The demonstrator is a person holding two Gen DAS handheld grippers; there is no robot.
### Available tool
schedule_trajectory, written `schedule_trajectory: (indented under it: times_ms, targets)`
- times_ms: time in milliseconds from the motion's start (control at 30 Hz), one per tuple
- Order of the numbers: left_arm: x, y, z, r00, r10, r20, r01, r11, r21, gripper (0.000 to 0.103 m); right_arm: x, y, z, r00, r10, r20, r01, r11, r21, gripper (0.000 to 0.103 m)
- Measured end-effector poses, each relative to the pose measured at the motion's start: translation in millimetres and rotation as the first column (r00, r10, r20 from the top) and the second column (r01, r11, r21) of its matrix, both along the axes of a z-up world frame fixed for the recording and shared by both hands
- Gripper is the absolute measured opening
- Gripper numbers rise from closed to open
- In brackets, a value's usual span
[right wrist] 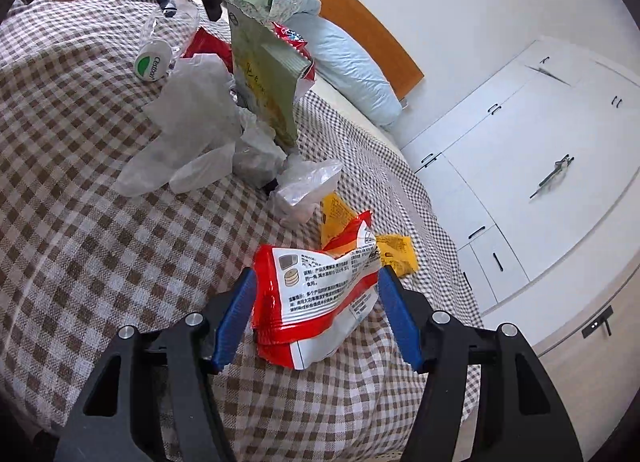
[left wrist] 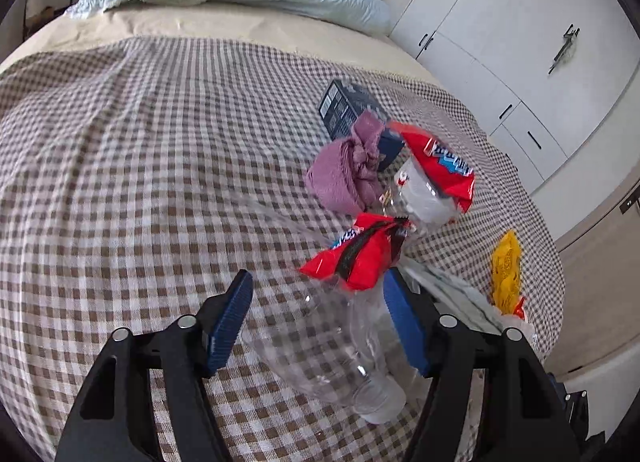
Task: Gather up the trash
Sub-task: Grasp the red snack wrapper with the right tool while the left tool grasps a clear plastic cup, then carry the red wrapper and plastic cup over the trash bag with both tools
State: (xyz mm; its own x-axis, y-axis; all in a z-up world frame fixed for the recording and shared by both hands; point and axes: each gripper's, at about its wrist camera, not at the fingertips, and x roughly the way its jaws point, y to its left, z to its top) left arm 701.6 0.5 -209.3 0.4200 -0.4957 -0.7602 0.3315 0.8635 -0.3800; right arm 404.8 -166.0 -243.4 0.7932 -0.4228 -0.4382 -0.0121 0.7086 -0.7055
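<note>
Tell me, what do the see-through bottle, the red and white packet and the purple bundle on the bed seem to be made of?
The bottle looks like thin clear plastic: the checked bedspread shows through it. The red and white packet seems to be glossy printed plastic film, creased and shiny. The purple bundle looks like soft matte fabric, perhaps knit or towelling, judging by its folds and ribbed texture.

Black tool point(right wrist: 314, 316) frames, blue ribbed pads point(right wrist: 234, 316), silver screws point(right wrist: 195, 318)

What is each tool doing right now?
Left tool: open, around a clear bottle, not gripping.
Right tool: open, around a red wrapper.
</note>
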Motion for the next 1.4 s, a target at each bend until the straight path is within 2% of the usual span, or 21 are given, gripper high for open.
schedule_trajectory:
  times_ms: [67, 100, 133, 200, 233, 433, 467, 500, 533, 567, 633, 733, 800, 833, 900, 933, 967, 1100, 1200, 1233, 1400]
  targets:
    - [-5.0, 2.6, -0.4, 1.0, 0.001, 0.002, -0.001, 1.0, 0.005, 0.043, 7.3, -1.7, -3.6, 1.0, -0.007, -0.017, 0.006, 1.0, -0.014, 0.033]
    - [-8.0, 2.7, 1.1, 1.0, -0.013, -0.002, 0.013, 1.0, -0.011, 0.04, 12.5, -4.7, -4.7, 0.999, -0.011, -0.036, 0.011, 1.0, -0.008, 0.029]
    - [-10.7, 2.6, 3.8, 1.0, -0.028, 0.002, 0.028, 0.999, -0.019, 0.024, 14.6, -8.4, -4.3, 0.999, -0.019, -0.047, 0.019, 1.0, -0.001, 0.026]
    - [-18.1, 2.0, 10.0, 0.999, -0.036, 0.023, 0.036, 0.999, -0.018, 0.02, 14.0, -15.5, 1.7, 0.998, -0.03, -0.05, 0.032, 0.999, 0.031, 0.015]
    - [-22.4, 2.1, 12.2, 0.999, -0.039, 0.031, 0.039, 0.999, -0.016, 0.019, 12.1, -19.9, 5.9, 0.998, -0.034, -0.046, 0.037, 0.998, 0.054, 0.001]
    - [-42.6, 5.1, 32.7, 0.997, 0.006, 0.083, -0.005, 1.0, -0.019, 0.014, 6.3, -53.4, 35.7, 0.998, -0.047, -0.03, 0.052, 0.972, 0.229, 0.0]
    - [-43.5, 9.1, 36.5, 0.993, 0.048, 0.106, -0.046, 0.999, -0.016, 0.014, 4.9, -57.4, 40.6, 0.999, -0.039, -0.024, 0.044, 0.967, 0.251, 0.004]
    - [-43.0, 14.0, 36.9, 0.99, 0.088, 0.11, -0.088, 0.996, -0.008, 0.014, 5.4, -57.5, 40.2, 0.999, -0.038, -0.03, 0.044, 0.971, 0.236, 0.016]
    - [-41.6, 17.2, 34.5, 0.992, 0.084, 0.098, -0.084, 0.996, -0.006, 0.014, 6.7, -53.8, 36.4, 0.998, -0.03, -0.05, 0.04, 0.978, 0.206, 0.065]
    - [-40.7, 19.3, 32.5, 0.993, 0.073, 0.092, -0.072, 0.997, -0.017, 0.014, 7.7, -49.5, 30.6, 0.998, -0.011, -0.069, 0.023, 0.985, 0.172, 0.086]
    - [-40.5, 24.0, 30.6, 0.991, 0.096, 0.096, -0.097, 0.995, 0.002, 0.014, 11.0, -44.5, 22.0, 0.995, 0.026, -0.092, -0.013, 0.99, 0.14, 0.086]
    - [-41.3, 31.1, 31.0, 0.995, 0.081, 0.062, -0.079, 0.996, -0.043, 0.014, 28.8, -55.5, 13.8, 0.992, -0.026, -0.122, 0.052, 0.976, 0.212, 0.086]
    - [-39.7, 32.4, 32.0, 0.996, 0.068, 0.052, -0.066, 0.996, -0.053, 0.015, 43.1, -67.5, 13.6, 0.987, -0.052, -0.154, 0.096, 0.953, 0.289, 0.063]
    - [-38.5, 31.8, 30.6, 0.998, 0.056, 0.041, -0.053, 0.997, -0.061, 0.021, 48.1, -71.7, 9.1, 0.981, -0.05, -0.185, 0.111, 0.936, 0.333, 0.034]
    - [-35.6, 31.3, 24.2, 0.999, 0.044, -0.005, -0.045, 0.996, -0.074, 0.044, 55.8, -84.6, 6.9, 0.976, -0.068, -0.205, 0.147, 0.903, 0.403, 0.028]
    - [-33.5, 32.8, 19.6, 0.998, 0.042, -0.037, -0.045, 0.995, -0.088, 0.052, 57.3, -87.8, 9.6, 0.978, -0.075, -0.196, 0.15, 0.902, 0.404, 0.017]
    - [-33.2, 33.3, 16.2, 0.998, 0.03, -0.052, -0.035, 0.994, -0.103, 0.052, 57.7, -90.5, 13.7, 0.98, -0.08, -0.18, 0.147, 0.905, 0.399, 0.013]
    - [-40.4, 37.0, 15.3, 0.999, 0.025, -0.038, -0.029, 0.994, -0.103, 0.047, 50.3, -118.0, 44.3, 0.989, -0.09, -0.114, 0.136, 0.838, 0.528, 0.01]
    - [-43.6, 41.8, 16.4, 0.999, 0.027, -0.031, -0.03, 0.992, -0.124, 0.024, 35.6, -136.3, 68.5, 0.994, -0.077, -0.074, 0.107, 0.749, 0.654, 0.01]
    - [-43.6, 40.7, 15.7, 0.999, 0.038, -0.032, -0.042, 0.993, -0.112, 0.01, 33.1, -145.7, 75.7, 0.994, -0.073, -0.076, 0.105, 0.718, 0.688, 0.01]
    - [-77.6, 40.0, 40.6, 0.993, 0.105, 0.044, -0.102, 0.992, -0.077, 0.001, -0.9, -162.7, 98.1, 0.996, -0.074, -0.059, 0.093, 0.642, 0.761, 0.01]
